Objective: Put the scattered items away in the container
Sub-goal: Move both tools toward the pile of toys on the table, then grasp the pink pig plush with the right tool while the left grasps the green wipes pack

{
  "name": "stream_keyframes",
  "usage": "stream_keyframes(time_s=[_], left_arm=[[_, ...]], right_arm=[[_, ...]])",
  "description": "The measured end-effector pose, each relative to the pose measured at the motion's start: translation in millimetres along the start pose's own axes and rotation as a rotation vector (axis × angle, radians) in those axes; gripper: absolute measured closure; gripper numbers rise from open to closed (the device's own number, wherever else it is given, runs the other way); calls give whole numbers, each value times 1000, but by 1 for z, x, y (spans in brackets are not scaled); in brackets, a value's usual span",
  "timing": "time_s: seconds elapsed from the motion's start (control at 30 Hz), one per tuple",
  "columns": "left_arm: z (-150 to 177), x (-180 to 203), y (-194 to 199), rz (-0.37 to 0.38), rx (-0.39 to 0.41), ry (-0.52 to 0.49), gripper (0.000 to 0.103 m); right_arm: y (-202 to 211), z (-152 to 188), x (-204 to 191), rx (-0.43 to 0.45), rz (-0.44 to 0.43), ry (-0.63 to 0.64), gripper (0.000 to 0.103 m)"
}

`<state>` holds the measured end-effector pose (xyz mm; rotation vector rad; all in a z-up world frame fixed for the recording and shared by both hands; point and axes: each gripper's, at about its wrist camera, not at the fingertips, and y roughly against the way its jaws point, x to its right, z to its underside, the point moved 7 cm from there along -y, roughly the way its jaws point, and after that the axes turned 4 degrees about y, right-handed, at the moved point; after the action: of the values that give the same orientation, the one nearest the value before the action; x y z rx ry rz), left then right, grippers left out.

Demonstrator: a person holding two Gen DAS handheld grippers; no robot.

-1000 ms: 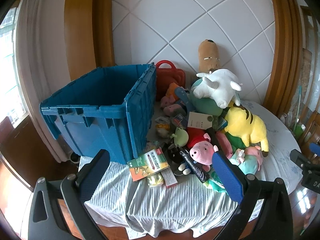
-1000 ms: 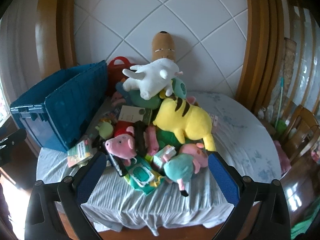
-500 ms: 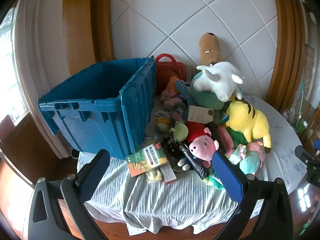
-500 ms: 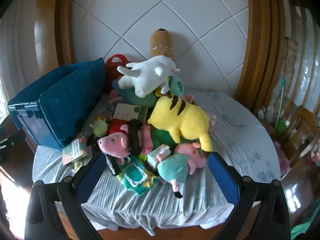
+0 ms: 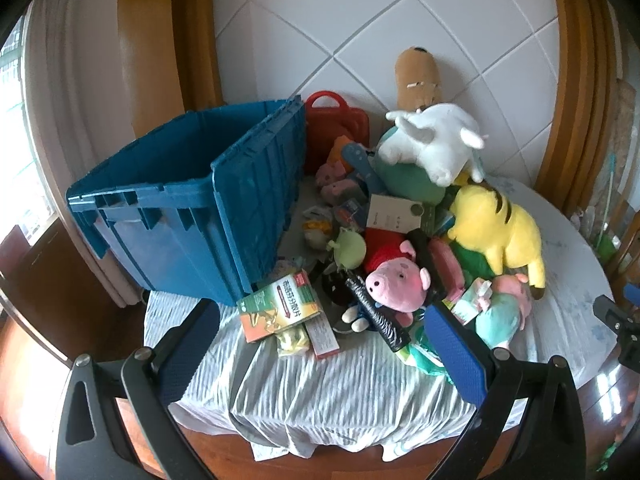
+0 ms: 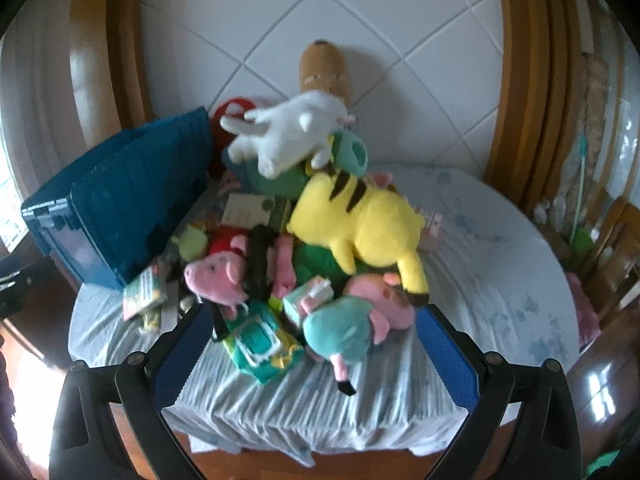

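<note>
An open blue crate point(image 5: 192, 200) point(image 6: 120, 204) stands at the table's left end. Beside it lies a heap of toys: a white plush point(image 5: 436, 148) point(image 6: 288, 136), a yellow striped plush point(image 5: 496, 228) point(image 6: 360, 224), a pink pig plush point(image 5: 396, 284) point(image 6: 216, 276), a teal-and-pink plush point(image 6: 352, 328) and a green box point(image 5: 280, 304). My left gripper point(image 5: 320, 340) is open, hanging before the table's front edge, short of the green box. My right gripper point(image 6: 312, 348) is open too, short of a green wipes pack point(image 6: 260, 340). Nothing is between either pair of fingers.
A round table under a pale striped cloth point(image 5: 320, 392) point(image 6: 500, 264) carries everything. A red case point(image 5: 336, 124) and a brown plush point(image 5: 418, 76) lean on the tiled wall. Wooden chairs point(image 6: 612, 248) stand at the right. Bare cloth lies right of the heap.
Both grippers have backed off and risen a little, so the table sits lower and farther in each view. Both stay open and no object has moved.
</note>
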<state>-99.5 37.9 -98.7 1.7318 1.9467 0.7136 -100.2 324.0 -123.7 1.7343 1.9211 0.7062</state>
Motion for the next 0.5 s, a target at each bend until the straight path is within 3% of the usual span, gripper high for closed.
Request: stream_keyframes(time_s=[0.23,0.5], left_arm=[[14,3,-49,2,-90,5,0],[13,32,-131,82,-186,-72,0]], right_arm=[[-50,24,22,-128,-28,-43,0],[-108,36,45,-244,39,-113,0]])
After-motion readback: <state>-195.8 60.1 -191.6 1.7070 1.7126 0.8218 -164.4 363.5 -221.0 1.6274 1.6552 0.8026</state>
